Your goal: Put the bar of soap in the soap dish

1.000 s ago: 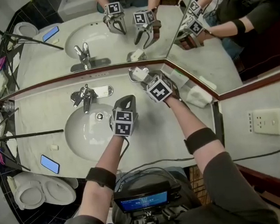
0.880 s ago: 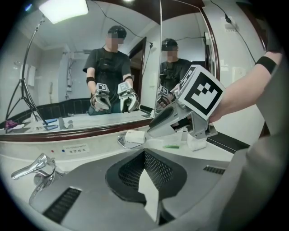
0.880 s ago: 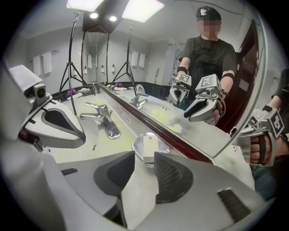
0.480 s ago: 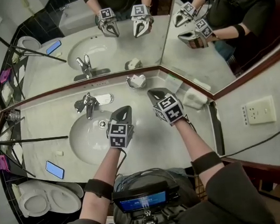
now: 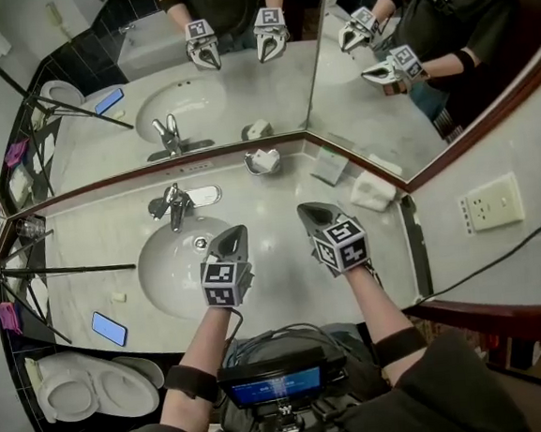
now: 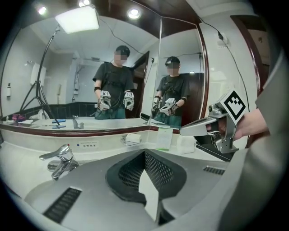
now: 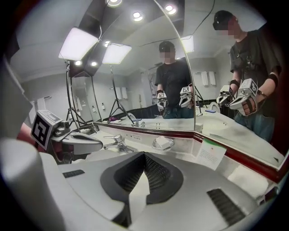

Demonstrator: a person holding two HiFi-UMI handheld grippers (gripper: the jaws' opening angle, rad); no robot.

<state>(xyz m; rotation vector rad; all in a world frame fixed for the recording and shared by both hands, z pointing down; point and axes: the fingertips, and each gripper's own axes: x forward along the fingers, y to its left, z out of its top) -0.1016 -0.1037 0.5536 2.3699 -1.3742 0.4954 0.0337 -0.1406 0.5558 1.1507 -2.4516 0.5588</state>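
The white bar of soap (image 5: 265, 158) lies in the small metal soap dish (image 5: 252, 167) at the back of the counter, below the mirror corner. It also shows in the left gripper view as soap (image 6: 132, 137) and in the right gripper view as soap (image 7: 163, 142) in the dish (image 7: 156, 146). My left gripper (image 5: 236, 231) hangs over the basin's right rim, shut and empty. Over the counter, to the right of the basin, my right gripper (image 5: 307, 210) is shut and empty too. Both point toward the dish from well short of it.
The basin (image 5: 168, 276) with its chrome faucet (image 5: 174, 206) lies left of the grippers. A card (image 5: 327, 166) and a white folded cloth (image 5: 373, 192) sit right of the dish. A blue phone (image 5: 109, 328) lies at the counter's front left. Tripod legs (image 5: 68, 270) cross the left side.
My right gripper has left the soap dish, shut its jaws and drawn back toward the counter's front. The left gripper has drawn back as well. The soap stays in the dish.
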